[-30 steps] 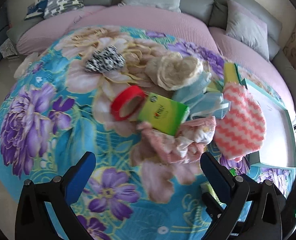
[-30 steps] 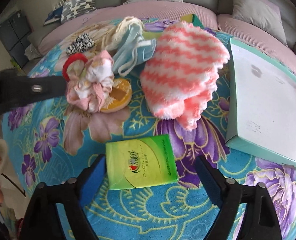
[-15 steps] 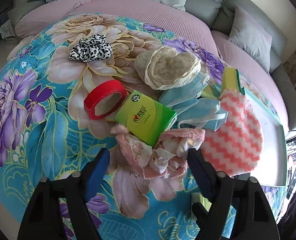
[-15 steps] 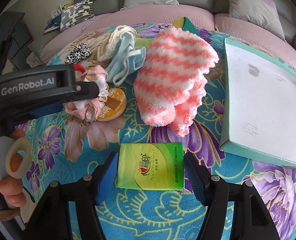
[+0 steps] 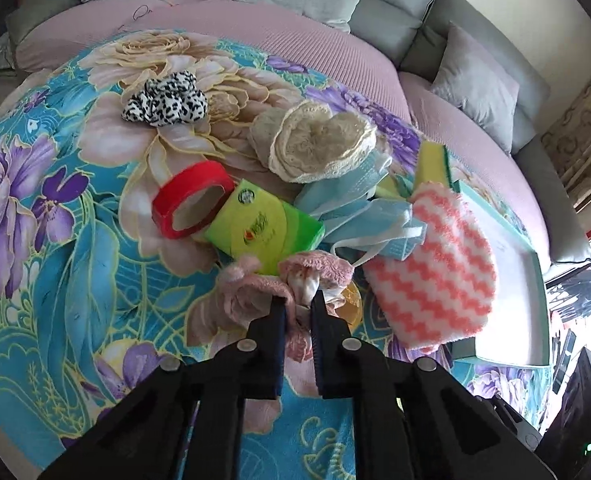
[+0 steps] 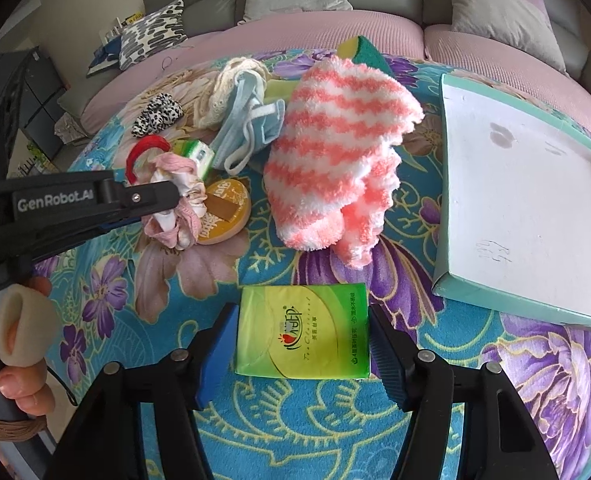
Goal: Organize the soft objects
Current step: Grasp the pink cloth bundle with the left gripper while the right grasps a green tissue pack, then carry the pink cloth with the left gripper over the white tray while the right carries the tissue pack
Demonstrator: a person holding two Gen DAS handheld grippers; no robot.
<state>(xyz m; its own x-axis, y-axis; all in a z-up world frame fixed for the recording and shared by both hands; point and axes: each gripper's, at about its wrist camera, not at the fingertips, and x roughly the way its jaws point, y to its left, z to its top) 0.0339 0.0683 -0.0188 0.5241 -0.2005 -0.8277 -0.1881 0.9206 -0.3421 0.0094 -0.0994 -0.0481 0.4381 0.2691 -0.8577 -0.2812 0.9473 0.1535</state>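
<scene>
left tongs [image 5: 297, 300]: jaws closing, pinching pink scrunchie [image 5: 255, 292]
pink scrunchie: just left of striped cloth, touching orange round tin [image 6: 225, 210]
black-white scrunchie [image 5: 163, 98]: far left of striped cloth, apart
red tape roll [image 5: 191, 200]: left of striped cloth, against a green tissue pack [image 5: 263, 230]
lace doily [image 5: 315, 146]: up-left of striped cloth
face masks [image 5: 371, 216]: touching striped cloth's left edge
striped cloth [image 6: 335, 152]: pink-white, heaped, centre of floral blanket [image 6: 95, 280]
right tongs [image 6: 303, 346]: spread around second green tissue pack [image 6: 303, 330], below striped cloth; contact unclear
teal tray [image 6: 523, 196]: right of striped cloth
</scene>
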